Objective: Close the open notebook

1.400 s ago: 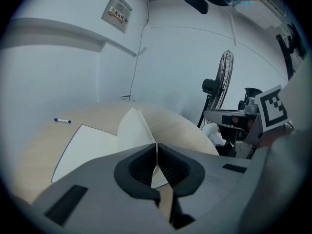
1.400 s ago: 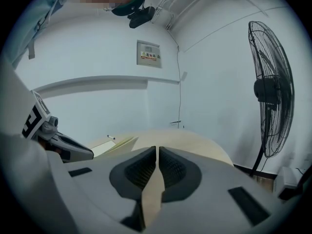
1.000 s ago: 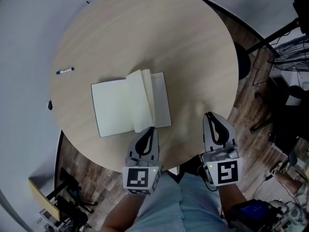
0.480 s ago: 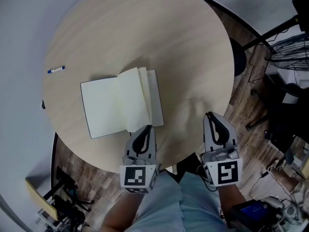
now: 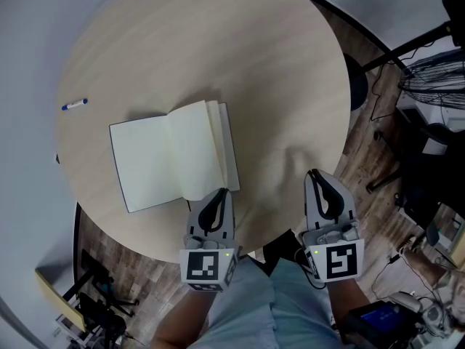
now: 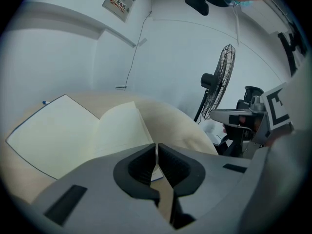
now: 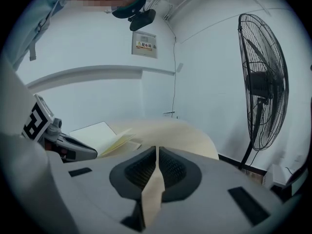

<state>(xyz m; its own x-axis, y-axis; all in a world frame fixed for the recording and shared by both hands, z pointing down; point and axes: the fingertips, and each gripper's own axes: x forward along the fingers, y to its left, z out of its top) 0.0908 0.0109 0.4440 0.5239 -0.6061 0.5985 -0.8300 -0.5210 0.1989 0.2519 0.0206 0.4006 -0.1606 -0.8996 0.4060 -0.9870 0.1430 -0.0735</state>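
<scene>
One pen (image 5: 75, 104) lay at the far left of the table (image 5: 240, 49), well apart from the notebook (image 5: 156, 158). Neither had shifted on the wood over the last second. Only your head had swung, which slid both leftward in the head view. The notebook lay open, its left page flat, with a few leaves (image 5: 218, 147) standing half-raised over the right-hand side, much as they stood a second before. Just beside its near right corner sat your left tool (image 5: 220, 193), jaws pressed together with nothing between them. It had kept its station by that corner, and I could not tell whether its tip touched paper. Your right tool (image 5: 314, 173), further right over the table's near edge, was likewise closed on nothing and well apart from the notebook. So the closing had not begun. I judge you were settling in to work the closed left tip under the raised leaves or the right cover and fold that side over.
</scene>
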